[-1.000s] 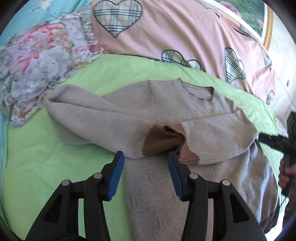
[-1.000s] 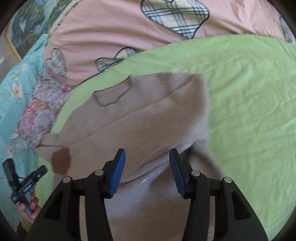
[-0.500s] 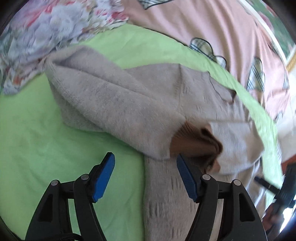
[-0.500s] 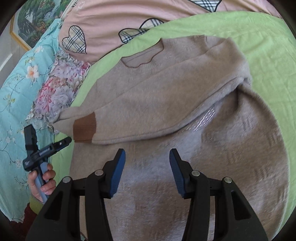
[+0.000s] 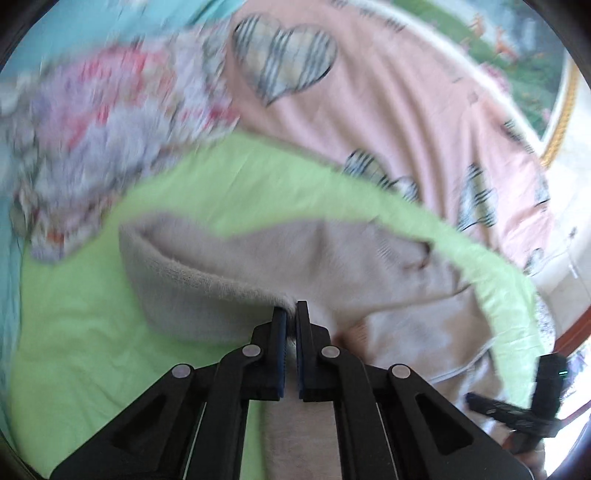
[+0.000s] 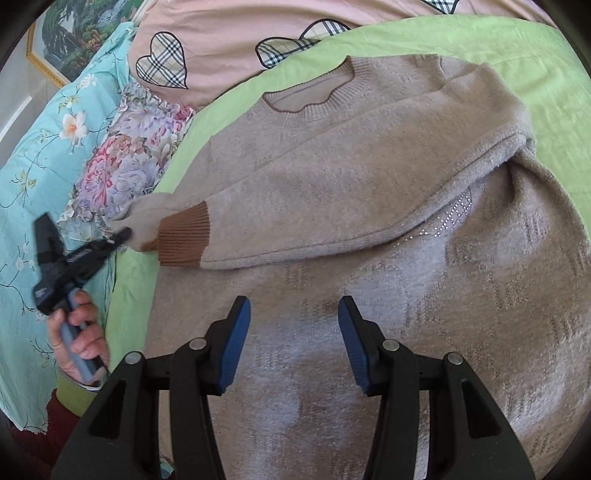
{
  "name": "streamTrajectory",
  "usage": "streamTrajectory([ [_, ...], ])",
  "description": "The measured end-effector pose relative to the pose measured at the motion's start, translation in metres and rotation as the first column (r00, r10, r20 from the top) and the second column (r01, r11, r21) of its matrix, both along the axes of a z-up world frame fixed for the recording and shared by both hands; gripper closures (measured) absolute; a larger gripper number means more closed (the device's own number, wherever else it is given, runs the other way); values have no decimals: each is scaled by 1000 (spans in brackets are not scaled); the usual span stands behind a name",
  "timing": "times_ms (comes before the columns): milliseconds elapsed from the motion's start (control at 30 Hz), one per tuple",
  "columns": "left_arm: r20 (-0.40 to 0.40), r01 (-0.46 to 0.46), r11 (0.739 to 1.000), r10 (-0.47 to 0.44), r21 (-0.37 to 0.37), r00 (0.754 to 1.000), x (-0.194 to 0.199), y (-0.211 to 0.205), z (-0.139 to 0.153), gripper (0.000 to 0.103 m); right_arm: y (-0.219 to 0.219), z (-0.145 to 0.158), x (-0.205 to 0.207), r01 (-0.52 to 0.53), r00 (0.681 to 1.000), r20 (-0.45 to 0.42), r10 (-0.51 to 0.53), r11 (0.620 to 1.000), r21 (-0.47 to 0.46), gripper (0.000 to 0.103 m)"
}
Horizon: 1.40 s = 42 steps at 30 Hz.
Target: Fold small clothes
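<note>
A beige knit sweater (image 6: 369,192) with brown cuffs lies face up on a green sheet (image 6: 546,74), both sleeves folded across the chest. My left gripper (image 5: 290,314) is shut on the sweater's left edge (image 5: 207,280), pinching the fabric between its blue pads. It also shows in the right wrist view (image 6: 122,234), at the left sleeve by the brown cuff (image 6: 184,236). My right gripper (image 6: 293,317) is open and empty, above the sweater's lower body. It shows at the edge of the left wrist view (image 5: 476,398).
A pink quilt with plaid hearts (image 6: 229,33) lies behind the sweater. A floral cloth (image 6: 122,147) and a turquoise bedspread (image 6: 33,155) lie to the left. A framed picture (image 6: 70,40) hangs on the wall.
My left gripper went from wide open to shut on the sweater's left edge. My right gripper drew back a little and stayed open.
</note>
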<state>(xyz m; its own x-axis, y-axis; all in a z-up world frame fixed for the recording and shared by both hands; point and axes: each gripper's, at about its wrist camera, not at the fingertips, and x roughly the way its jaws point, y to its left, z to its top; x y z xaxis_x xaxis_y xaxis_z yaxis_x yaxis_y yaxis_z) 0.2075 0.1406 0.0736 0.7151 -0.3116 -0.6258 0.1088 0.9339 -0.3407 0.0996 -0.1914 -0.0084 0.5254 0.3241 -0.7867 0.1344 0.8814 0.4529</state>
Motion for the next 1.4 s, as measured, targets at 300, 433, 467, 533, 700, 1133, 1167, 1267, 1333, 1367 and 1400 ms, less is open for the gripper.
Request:
streamTrajectory([
  [300,63,261,958,-256,-116,965,18,-99,39,101,-12,13,-8,42,998,44,-43,999,11,52],
  [433,-63,310,942,-320,-128,945,43,-148,-11,101,-27,14,-14,86,995,45,-86,996,-5,52],
  [467,-94,312,943,-323,-117,942,47,-158,-24,101,-30,15,-16,94,995,45,-94,995,-12,52],
  [533,-132,316,945,-325,-89,936,53,-170,-44,101,-34,15,-17,99,994,44,-98,995,-21,52],
  [700,-173,315,947,-322,-67,931,44,-168,-61,65,-31,11,-15,80,996,45,-79,996,-37,52],
  [1133,-187,-10,987,41,162,981,-27,-32,-76,53,30,-7,42,-56,994,90,59,998,-43,52],
  [1167,-205,-25,984,61,174,977,-24,-26,-82,53,33,-9,47,-60,994,93,64,997,-41,52],
  [1267,-224,-64,976,112,210,968,-11,-14,-98,53,43,-12,59,-66,992,106,72,996,-61,53],
  [1333,-223,-76,973,125,216,967,-1,-12,-106,54,44,-12,63,-98,989,106,100,995,-18,89],
  [1367,-220,-84,972,134,219,966,3,-12,-107,53,44,-11,65,-113,988,106,111,993,14,97],
  [1400,-221,-90,971,140,223,965,8,-15,-109,53,41,-6,65,-115,987,118,111,993,25,97],
])
